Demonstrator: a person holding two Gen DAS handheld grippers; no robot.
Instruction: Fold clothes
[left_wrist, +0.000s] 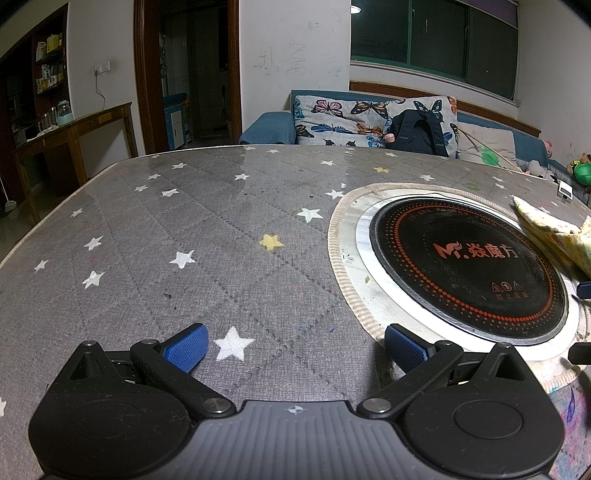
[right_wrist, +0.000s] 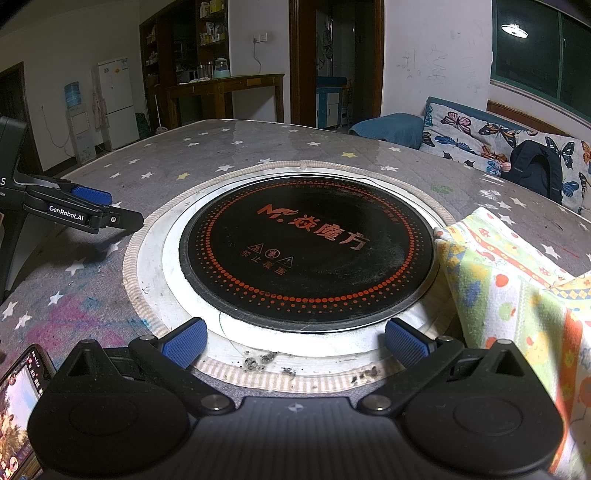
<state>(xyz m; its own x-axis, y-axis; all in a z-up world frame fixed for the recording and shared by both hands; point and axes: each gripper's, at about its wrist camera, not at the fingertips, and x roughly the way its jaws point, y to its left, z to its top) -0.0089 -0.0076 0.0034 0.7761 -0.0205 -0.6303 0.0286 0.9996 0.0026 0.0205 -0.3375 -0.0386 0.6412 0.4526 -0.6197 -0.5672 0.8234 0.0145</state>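
- The left tongs (left_wrist: 295, 345) stand wide, their blue ribbed pads (left_wrist: 187, 347) well apart with nothing between them, low over the grey quilted tabletop cover with white and yellow stars (left_wrist: 184, 229).
- The right tongs (right_wrist: 295, 341) are likewise spread wide and empty, hanging over the near rim of the round black glass cooker plate with orange dotted rings (right_wrist: 306, 251) set into the tabletop.
- A pale metal ring and a beige braided border (right_wrist: 136, 258) run around that plate.
- The task's thing, a crumpled pastel cloth printed with yellow, green and red shapes (right_wrist: 517, 295), lies bunched on the tabletop at the right edge of the cooker plate, overlapping its ring; neither pair of tongs touches it.
- In the left wrist view the same cloth (left_wrist: 557, 232) shows only at the far right edge.
- In the right wrist view the left tongs (right_wrist: 107, 210) appear at the left, beside the braided border.
- A phone with a lit screen (right_wrist: 20, 406) lies at the lower left corner.
- Behind the tabletop stands a blue sofa with a butterfly-print cover (left_wrist: 351, 118), and a dark backpack (left_wrist: 419, 133) leans on it.
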